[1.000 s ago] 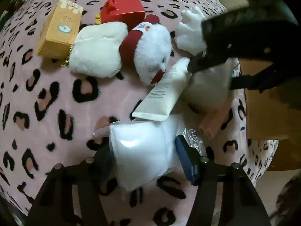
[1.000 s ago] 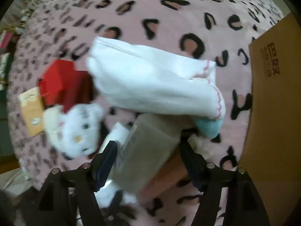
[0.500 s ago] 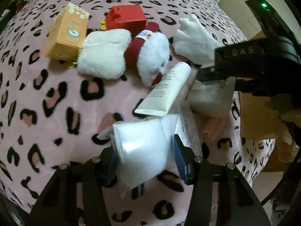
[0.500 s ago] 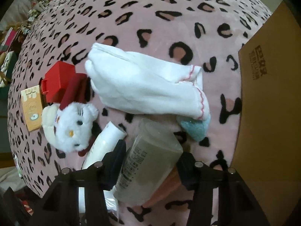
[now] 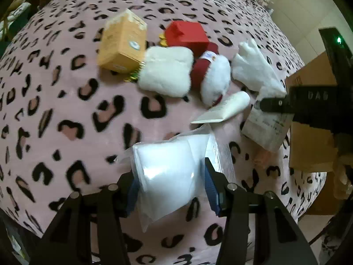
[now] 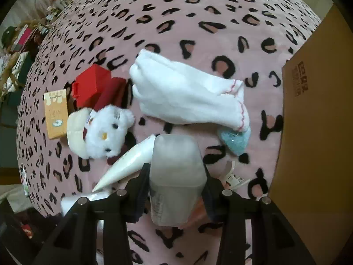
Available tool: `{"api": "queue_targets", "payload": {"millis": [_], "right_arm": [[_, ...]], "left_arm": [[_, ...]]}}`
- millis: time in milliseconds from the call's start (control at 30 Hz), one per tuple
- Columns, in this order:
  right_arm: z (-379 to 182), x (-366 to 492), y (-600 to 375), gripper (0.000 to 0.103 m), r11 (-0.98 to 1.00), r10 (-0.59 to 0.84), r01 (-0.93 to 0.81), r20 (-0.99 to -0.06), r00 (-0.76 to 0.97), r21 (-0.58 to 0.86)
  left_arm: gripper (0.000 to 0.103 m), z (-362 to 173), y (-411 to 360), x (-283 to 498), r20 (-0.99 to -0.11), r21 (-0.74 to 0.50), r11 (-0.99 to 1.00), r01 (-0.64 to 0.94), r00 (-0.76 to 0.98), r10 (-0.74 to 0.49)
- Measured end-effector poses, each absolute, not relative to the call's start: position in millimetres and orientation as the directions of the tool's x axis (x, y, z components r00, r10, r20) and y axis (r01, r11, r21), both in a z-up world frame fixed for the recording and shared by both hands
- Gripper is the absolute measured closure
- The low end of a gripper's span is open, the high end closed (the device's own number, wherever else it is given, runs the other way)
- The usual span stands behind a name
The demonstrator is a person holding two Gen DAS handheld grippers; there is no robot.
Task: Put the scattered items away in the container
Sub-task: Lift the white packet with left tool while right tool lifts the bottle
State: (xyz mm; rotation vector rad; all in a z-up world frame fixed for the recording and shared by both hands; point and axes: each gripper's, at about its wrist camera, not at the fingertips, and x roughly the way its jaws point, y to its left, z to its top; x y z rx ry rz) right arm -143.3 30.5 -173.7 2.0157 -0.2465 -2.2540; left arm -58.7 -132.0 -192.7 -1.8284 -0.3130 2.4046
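White pouch (image 5: 167,174) in left hand-held gripper (image 5: 169,185), frosted bottle (image 6: 176,176) in right (image 6: 176,190)

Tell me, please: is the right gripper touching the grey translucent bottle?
Touching. In the right wrist view the right gripper has both fingers pressed against the sides of the grey translucent bottle, which sits clamped between them.

Pink leopard-print blanket (image 5: 66,101), orange box (image 5: 122,44), red box (image 5: 187,35), plush cat (image 6: 106,130), white tube (image 6: 132,159)

Pink blanket (image 6: 198,17) with black leopard spots; red box (image 5: 186,35); orange carton (image 5: 122,42); white glove (image 6: 187,97); brown cardboard box (image 6: 313,110).
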Motion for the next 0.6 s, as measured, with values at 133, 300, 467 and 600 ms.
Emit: {"api": "queue_targets", "payload": {"millis": [133, 300, 467, 600], "right_arm": [[-182, -132, 28, 0.059, -0.984, -0.175, -0.026, -0.978, -0.111, 0.179], [-199, -128, 21, 0.06, -0.987, -0.16, -0.019, -0.985, -0.066, 0.161], [-197, -121, 18, 0.061, -0.989, -0.145, -0.003, -0.984, -0.106, 0.146], [-185, -116, 17, 0.061, -0.989, -0.15, 0.007, -0.98, -0.133, 0.15]], "left_arm": [[0.051, -196, -138, -59, -0.939, -0.218, -0.974, 0.057, -0.284, 0.193], [0.051, -187, -141, -49, -0.937, -0.221, -0.973, 0.064, -0.291, 0.194], [0.051, -178, -149, -44, -0.935, -0.203, -0.977, 0.068, -0.311, 0.172], [0.051, -177, -155, -43, -0.934, -0.202, -0.976, 0.082, -0.317, 0.167]]}}
